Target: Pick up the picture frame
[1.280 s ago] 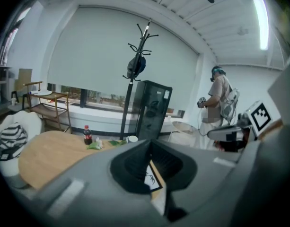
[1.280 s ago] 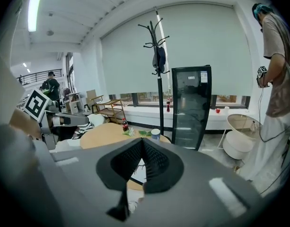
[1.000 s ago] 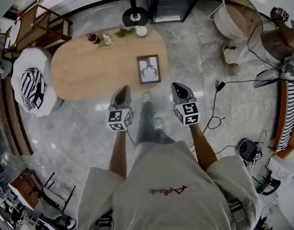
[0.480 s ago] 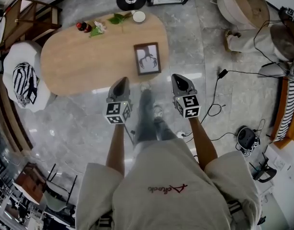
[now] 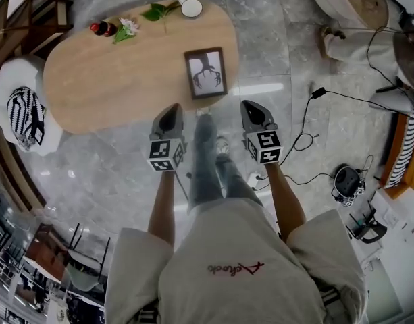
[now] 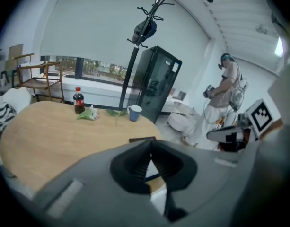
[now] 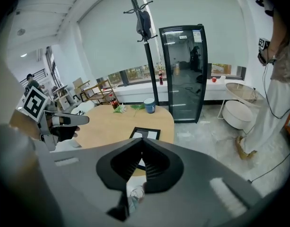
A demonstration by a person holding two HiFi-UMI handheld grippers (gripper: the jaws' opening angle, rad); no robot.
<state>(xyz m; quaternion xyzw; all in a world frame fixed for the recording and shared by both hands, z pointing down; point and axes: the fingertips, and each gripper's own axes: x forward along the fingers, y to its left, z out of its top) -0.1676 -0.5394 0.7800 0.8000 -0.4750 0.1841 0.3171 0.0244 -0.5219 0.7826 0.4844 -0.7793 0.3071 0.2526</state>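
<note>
The dark-framed picture frame [image 5: 205, 73] lies flat near the right end of the oval wooden table [image 5: 112, 86]. It holds a white sheet with a black branching drawing. My left gripper [image 5: 171, 111] hovers short of the table's near edge, below and left of the frame, shut and holding nothing. My right gripper [image 5: 250, 106] hangs over the floor, below and right of the frame, also shut and empty. In the left gripper view only the frame's edge [image 6: 143, 139] shows past the closed jaws. The right gripper view shows the frame [image 7: 146, 133] just beyond its tips.
A cola bottle [image 5: 102, 28], a flower [image 5: 127, 27], a leafy sprig and a cup [image 5: 191, 7] stand at the table's far side. A white chair with a striped cushion [image 5: 21, 113] is at left. Cables [image 5: 308, 137] cross the floor at right. Another person [image 6: 226, 86] stands beyond.
Both grippers have dropped lower and tipped further down, still shut. In the head view the table and frame have slid upward and slightly left.
</note>
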